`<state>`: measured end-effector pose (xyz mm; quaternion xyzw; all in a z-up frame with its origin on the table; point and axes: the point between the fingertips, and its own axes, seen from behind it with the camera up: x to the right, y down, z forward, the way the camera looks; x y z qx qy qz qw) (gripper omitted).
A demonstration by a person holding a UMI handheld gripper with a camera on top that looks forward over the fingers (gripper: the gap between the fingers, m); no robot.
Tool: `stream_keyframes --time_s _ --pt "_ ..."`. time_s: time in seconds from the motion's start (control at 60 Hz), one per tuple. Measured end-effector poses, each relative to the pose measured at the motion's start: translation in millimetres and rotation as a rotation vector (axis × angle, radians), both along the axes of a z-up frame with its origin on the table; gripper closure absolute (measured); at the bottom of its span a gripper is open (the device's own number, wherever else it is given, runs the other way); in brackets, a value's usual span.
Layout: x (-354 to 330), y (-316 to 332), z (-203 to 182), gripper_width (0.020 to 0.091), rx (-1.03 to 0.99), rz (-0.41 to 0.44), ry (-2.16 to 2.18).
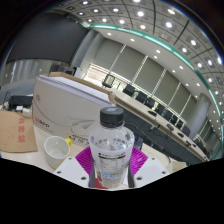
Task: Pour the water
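Both pink pads (pixel 137 158) of my gripper (pixel 110 165) press on a clear water bottle (pixel 111 145) with a dark cap, holding it upright between the fingers. Just beside it, I see a white cup (pixel 56 151) on the table (pixel 160 140).

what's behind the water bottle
Behind the bottle, which the tool grips between its pads, sits a large white box on the table, with chairs farther back. The bottle hides part of the box's front.
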<state>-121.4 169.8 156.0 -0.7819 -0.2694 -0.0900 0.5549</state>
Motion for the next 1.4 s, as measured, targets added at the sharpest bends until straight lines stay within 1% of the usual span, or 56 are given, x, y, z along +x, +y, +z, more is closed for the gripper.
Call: stream_keyframes --time_s 0.117,0.233,0.417,0.45,0.517,0.617,0.7,0.717,0.733,0.767,0.783,0.8,0.817,0.85,0.9,1.0,1.083,1.167,1.3,1.4 --pt "-4 0 -21 0.0654 -0.06 0.015 0.24" --pt "1 0 -45 0.0655 -0.099 0.011 0.331" --pt "21 -2 -83 0.0653 -0.149 -0.048 0.41" --pt "25 -4 -92 0.0644 -0.166 -0.062 0.426" --pt "28 -5 -87 0.0629 -0.14 -0.06 0.471" --pt "27 -9 -86 0.0576 -0.108 -0.041 0.452" --pt "30 -9 -88 0.0512 -0.118 -0.068 0.46" --pt "31 -10 -90 0.0487 -0.128 -0.077 0.459" --pt "32 -11 -92 0.0446 -0.139 -0.083 0.457" --pt "34 -12 -96 0.0329 -0.162 -0.096 0.452" --pt "35 -14 -98 0.0258 -0.175 -0.102 0.447" --pt "36 -15 -99 0.0232 -0.184 -0.107 0.442" --pt "37 -17 -100 0.026 -0.193 -0.11 0.437" --pt "41 -19 -97 0.0267 -0.196 -0.121 0.428" --pt "45 -24 -90 0.024 -0.196 -0.135 0.419" --pt "51 -47 -69 0.0244 -0.218 -0.178 0.398" --pt "58 -73 -47 0.0245 -0.243 -0.252 0.367" --pt "58 -113 -19 0.0246 -0.265 -0.328 0.366" --pt "37 -182 17 0.0241 -0.296 -0.393 0.39" --pt "21 -235 32 0.0244 -0.316 -0.422 0.386"
